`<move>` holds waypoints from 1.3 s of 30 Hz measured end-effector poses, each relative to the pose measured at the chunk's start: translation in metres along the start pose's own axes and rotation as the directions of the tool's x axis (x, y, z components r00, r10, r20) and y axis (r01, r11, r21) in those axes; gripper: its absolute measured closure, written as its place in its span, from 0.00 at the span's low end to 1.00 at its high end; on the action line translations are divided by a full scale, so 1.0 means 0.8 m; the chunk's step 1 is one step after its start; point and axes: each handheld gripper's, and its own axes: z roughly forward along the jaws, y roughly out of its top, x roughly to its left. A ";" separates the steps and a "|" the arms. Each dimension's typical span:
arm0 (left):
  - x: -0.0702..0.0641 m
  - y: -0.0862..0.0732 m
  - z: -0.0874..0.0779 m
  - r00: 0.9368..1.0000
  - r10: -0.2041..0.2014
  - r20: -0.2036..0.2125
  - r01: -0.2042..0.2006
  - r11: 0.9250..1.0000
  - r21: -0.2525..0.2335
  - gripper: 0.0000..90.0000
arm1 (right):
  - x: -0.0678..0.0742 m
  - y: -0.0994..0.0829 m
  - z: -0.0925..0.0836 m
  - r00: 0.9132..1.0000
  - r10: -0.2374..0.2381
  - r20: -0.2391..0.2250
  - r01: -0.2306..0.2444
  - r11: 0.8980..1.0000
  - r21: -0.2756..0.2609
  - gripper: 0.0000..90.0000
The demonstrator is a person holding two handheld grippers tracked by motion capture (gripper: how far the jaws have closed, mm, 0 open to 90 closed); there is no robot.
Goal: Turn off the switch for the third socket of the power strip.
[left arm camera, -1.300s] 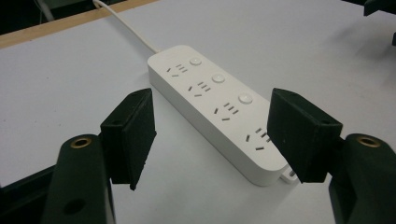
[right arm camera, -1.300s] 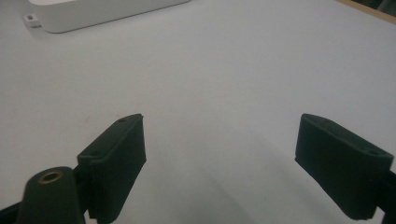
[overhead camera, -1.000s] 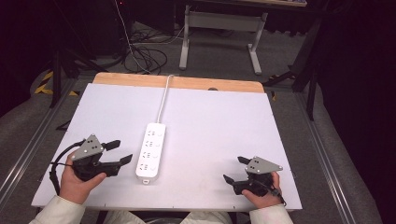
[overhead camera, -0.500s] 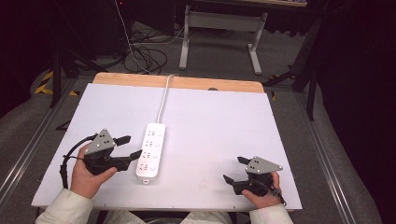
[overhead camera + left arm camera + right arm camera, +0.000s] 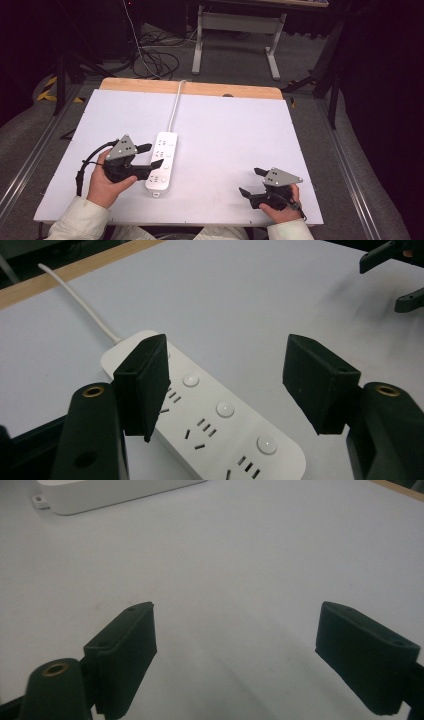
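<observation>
The white power strip (image 5: 162, 161) lies left of centre on the white table (image 5: 235, 130), long axis running near to far (cord (image 5: 174, 106) leading to the far edge). The left gripper (image 5: 150, 156) hangs with jaws spread at the strip's near-left side; wide bare surface separates the strip from the right gripper (image 5: 251, 181), also spread, near the front edge

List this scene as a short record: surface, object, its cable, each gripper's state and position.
surface: white tabletop, wooden strip along far edge
object: white power strip, lying flat, left of centre
cable: white cord running from the strip to the far edge
left gripper: open, fingers at the strip's near left side
right gripper: open, over bare table near the right corner, apart from the strip
</observation>
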 end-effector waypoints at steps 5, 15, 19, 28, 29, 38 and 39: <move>-0.001 0.005 0.009 1.000 0.021 0.017 -0.021 1.000 0.017 0.39 | 0.000 0.000 0.000 1.000 -0.001 -0.004 0.001 1.000 -0.001 0.19; -0.004 0.013 0.025 0.999 0.032 0.030 -0.033 0.999 0.031 0.40 | 0.000 0.000 0.001 1.000 -0.002 -0.005 0.002 1.000 0.007 0.19; -0.005 0.013 0.026 0.998 0.058 0.024 -0.059 0.997 0.040 0.43 | 0.000 -0.001 0.000 1.000 0.000 -0.005 0.000 1.000 0.005 0.19; 0.001 0.012 0.030 1.000 0.026 0.013 -0.027 0.996 0.088 0.49 | 0.000 -0.001 0.001 1.000 -0.001 -0.010 0.001 1.000 0.007 0.20; 0.004 0.012 0.032 1.000 -0.003 0.029 0.000 0.995 0.100 0.53 | 0.000 -0.001 0.001 1.000 -0.003 -0.009 0.003 1.000 0.009 0.20; 0.013 0.010 0.046 0.999 -0.035 0.038 0.028 0.986 0.162 0.79 | 0.000 -0.001 0.001 1.000 -0.006 -0.015 0.007 1.000 0.007 0.21; 0.014 0.009 0.048 0.999 -0.033 0.025 0.028 0.985 0.168 0.82 | 0.000 -0.001 0.001 1.000 -0.007 -0.015 0.007 1.000 0.007 0.21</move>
